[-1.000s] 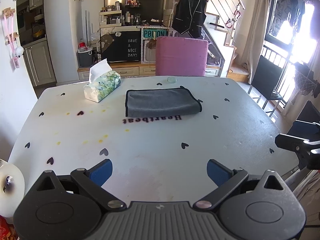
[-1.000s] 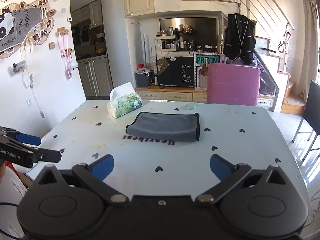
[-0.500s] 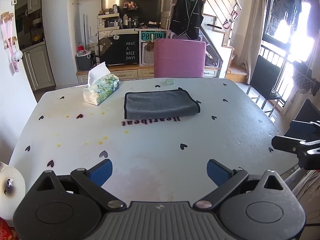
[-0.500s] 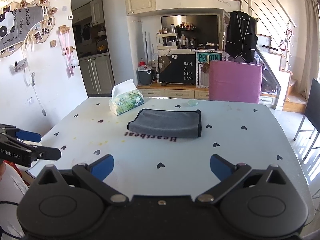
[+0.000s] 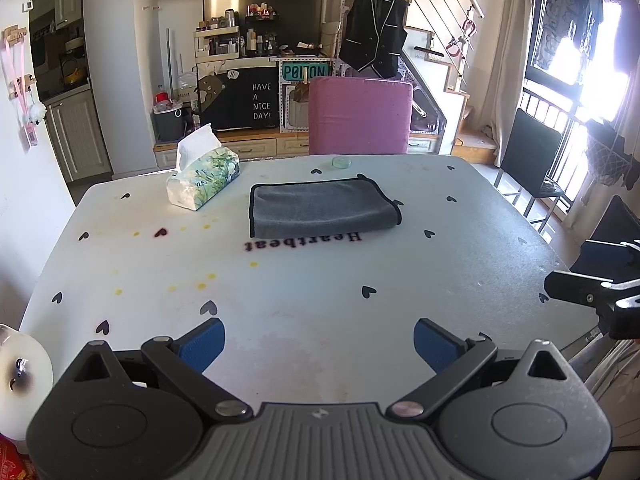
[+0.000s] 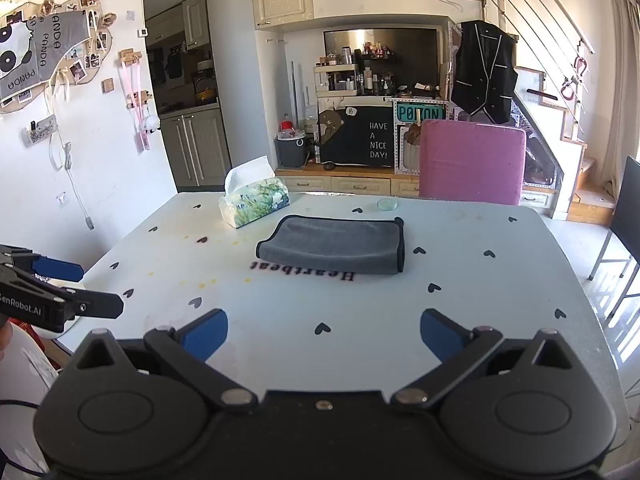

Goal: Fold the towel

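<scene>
On the tablecloth [image 5: 320,300] I read the word "Heartbeat", printed upside down from my side, just near of the grey towel [image 5: 322,208]. Far behind, a black board [image 6: 374,140] says "HAVE A NICE DAY!" and a green sign [image 6: 420,113] beside it reads something like "POITON". On my left gripper [image 6: 60,288], seen from the right camera, I read "enRobot.AI". My left gripper [image 5: 318,342] has its jaws wide open and holds nothing. My right gripper [image 6: 324,334] is also wide open and holds nothing. Both hang over the near edge of the table. The towel lies folded and flat at the far middle, well apart from both, with a tissue pack [image 5: 204,178] near its left.
</scene>
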The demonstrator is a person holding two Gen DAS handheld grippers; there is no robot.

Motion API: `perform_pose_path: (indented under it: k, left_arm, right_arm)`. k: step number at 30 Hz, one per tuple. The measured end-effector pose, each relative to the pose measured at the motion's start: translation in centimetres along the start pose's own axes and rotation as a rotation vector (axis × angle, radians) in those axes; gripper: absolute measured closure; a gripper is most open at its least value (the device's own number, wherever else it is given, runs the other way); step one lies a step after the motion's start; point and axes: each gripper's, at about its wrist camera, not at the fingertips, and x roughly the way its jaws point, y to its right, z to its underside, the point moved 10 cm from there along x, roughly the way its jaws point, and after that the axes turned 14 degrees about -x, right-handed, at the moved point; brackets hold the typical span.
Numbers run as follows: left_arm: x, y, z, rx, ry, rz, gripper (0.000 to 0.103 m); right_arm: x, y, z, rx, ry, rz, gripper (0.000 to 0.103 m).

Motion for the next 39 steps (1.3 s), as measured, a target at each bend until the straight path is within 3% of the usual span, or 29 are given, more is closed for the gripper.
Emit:
perform_pose_path:
  k: [39]
  left_arm:
    - [0.11,-0.02,0.09,0.001,-0.001,-0.002,0.003]
  right_arm:
    - [0.0,-0.26,-0.08,0.0,0.002,-0.007,0.0]
